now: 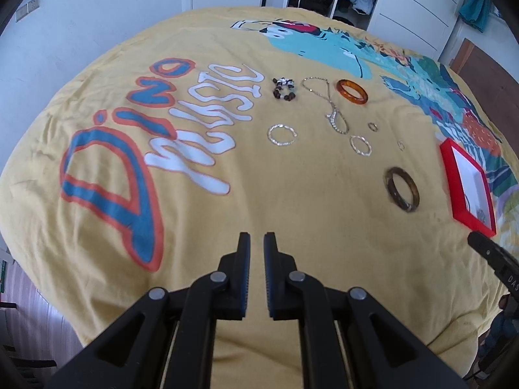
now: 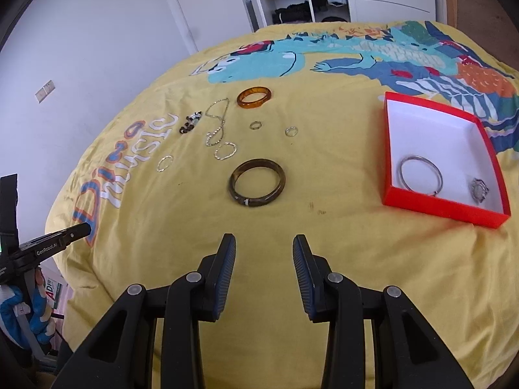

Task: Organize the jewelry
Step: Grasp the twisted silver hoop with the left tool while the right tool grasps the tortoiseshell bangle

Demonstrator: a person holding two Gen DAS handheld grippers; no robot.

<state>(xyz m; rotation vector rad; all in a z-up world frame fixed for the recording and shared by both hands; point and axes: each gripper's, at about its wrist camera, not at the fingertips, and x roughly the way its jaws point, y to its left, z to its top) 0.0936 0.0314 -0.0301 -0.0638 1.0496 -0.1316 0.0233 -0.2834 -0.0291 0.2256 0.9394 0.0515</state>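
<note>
Jewelry scattered on yellow dinosaur-print bedspread (image 2: 324,243): dark brown bangle (image 2: 258,187) nearest, tiny rings hard to resolve. Red cardboard box (image 2: 434,201) cut off in left view. Left gripper (image 1: 256,243) nearly shut, empty; right gripper (image 2: 264,249) moderately spread, empty.

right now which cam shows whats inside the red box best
The right wrist view: the red box faces it openly, showing a silver bangle and a small silver piece on the white floor. The left wrist view catches the box edge-on at the frame's side, contents barely visible.
</note>
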